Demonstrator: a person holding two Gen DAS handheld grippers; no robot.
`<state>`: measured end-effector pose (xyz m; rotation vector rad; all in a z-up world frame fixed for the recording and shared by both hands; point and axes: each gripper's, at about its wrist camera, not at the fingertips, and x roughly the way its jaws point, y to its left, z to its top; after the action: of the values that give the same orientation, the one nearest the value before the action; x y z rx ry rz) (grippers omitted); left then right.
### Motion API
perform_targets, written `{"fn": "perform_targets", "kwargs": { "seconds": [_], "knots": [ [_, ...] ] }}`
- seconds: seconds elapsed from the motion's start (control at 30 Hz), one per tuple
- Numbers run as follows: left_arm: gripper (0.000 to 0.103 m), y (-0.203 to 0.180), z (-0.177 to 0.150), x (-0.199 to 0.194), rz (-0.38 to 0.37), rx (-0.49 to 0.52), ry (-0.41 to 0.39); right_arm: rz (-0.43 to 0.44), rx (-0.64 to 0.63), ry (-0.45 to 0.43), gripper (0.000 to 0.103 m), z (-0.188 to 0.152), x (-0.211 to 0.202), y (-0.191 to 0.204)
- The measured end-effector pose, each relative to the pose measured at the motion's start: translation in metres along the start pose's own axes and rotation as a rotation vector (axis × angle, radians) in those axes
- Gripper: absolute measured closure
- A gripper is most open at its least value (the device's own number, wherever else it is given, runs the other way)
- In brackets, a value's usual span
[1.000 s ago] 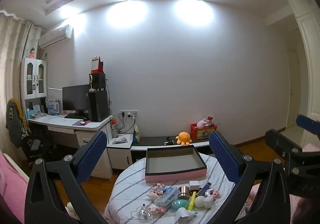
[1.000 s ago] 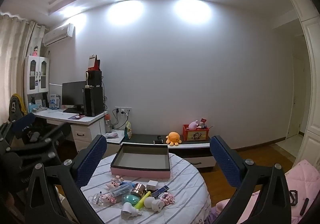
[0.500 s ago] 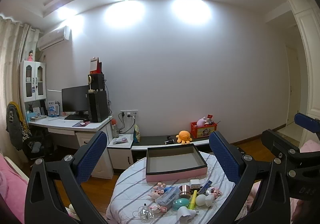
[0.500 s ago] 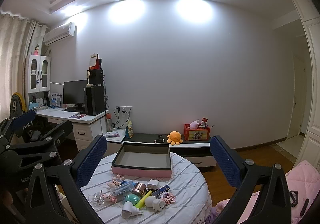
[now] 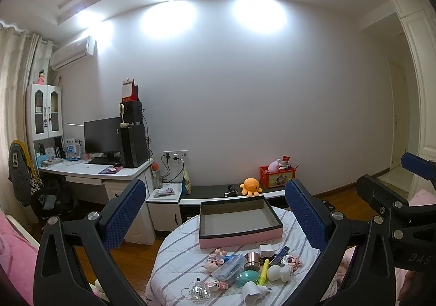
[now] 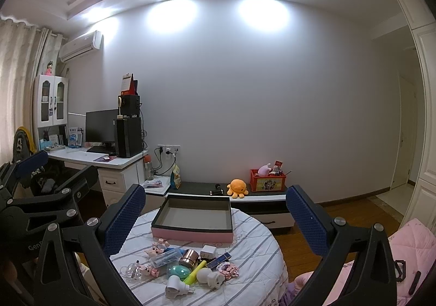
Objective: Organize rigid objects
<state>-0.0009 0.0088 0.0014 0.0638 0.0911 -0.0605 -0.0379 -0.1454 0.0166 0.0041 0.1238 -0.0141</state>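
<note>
A round table with a striped cloth [image 5: 174,259] [image 6: 259,240] carries an empty pink box with a dark rim [image 5: 239,221] [image 6: 193,220] at its far side. In front of the box lies a heap of small items: a copper cup [image 5: 252,258] [image 6: 188,257], a teal oval [image 5: 246,277] [image 6: 178,271], a yellow marker [image 5: 263,270] [image 6: 194,273], a white plug [image 5: 254,288] [image 6: 175,288], pink figurines [image 5: 215,259] [image 6: 155,248]. My left gripper [image 5: 215,213] and right gripper [image 6: 215,213] both hang open above the table's near side, holding nothing.
A white desk with monitor and black tower [image 5: 130,145] stands at the left. Behind the table runs a low cabinet with an orange plush octopus [image 5: 251,186] and a red toy crate [image 5: 276,176]. Pink bedding [image 6: 408,251] lies at the right, a doorway beyond.
Both views have tilted slightly downward and shifted, so the table and its items sit a little higher and fuller in frame. Both grippers stay open and empty.
</note>
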Motion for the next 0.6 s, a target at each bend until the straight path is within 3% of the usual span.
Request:
{"fn": "perform_targets", "kwargs": {
  "seconds": [0.6],
  "knots": [
    [0.000,0.0003,0.0002,0.0010,0.002,0.004,0.003,-0.005,-0.008,0.002,0.000,-0.0005,-0.0004,0.0015]
  ]
}}
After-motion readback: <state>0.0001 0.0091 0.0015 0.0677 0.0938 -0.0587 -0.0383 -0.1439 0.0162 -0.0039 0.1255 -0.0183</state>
